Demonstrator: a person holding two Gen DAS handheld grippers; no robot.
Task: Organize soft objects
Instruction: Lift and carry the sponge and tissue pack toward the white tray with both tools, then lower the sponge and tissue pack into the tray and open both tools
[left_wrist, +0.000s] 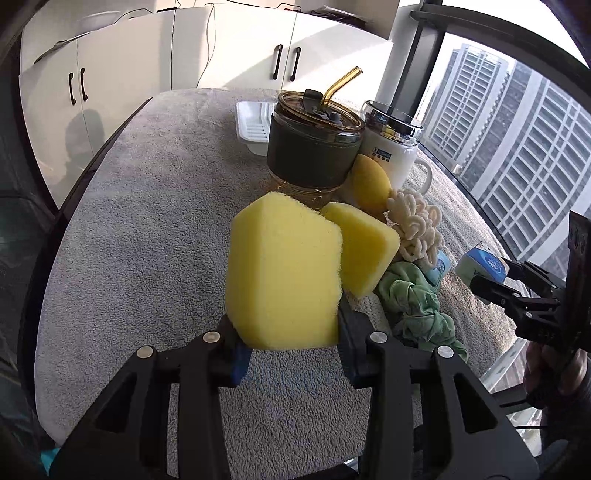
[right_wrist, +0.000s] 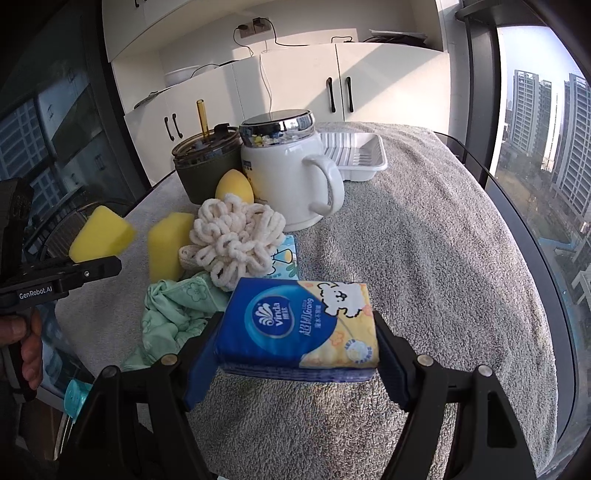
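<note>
Left claw (left_wrist: 288, 332) clamps yellow sponge (left_wrist: 282, 273), right claw (right_wrist: 295, 354) clamps tissue pack (right_wrist: 299, 328); white tray (right_wrist: 354, 155) lies far across counter (right_wrist: 424, 258), nearer the right claw.

Left tongs (left_wrist: 288, 332) clamped on load; right tongs (right_wrist: 299, 354) likewise, both tilted downward.

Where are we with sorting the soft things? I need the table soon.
Nothing looks sorted yet: the white tray is empty. In hand: left gripper holds a yellow sponge, right gripper a tissue pack. Left: second sponge, cream puff, green cloth.
</note>
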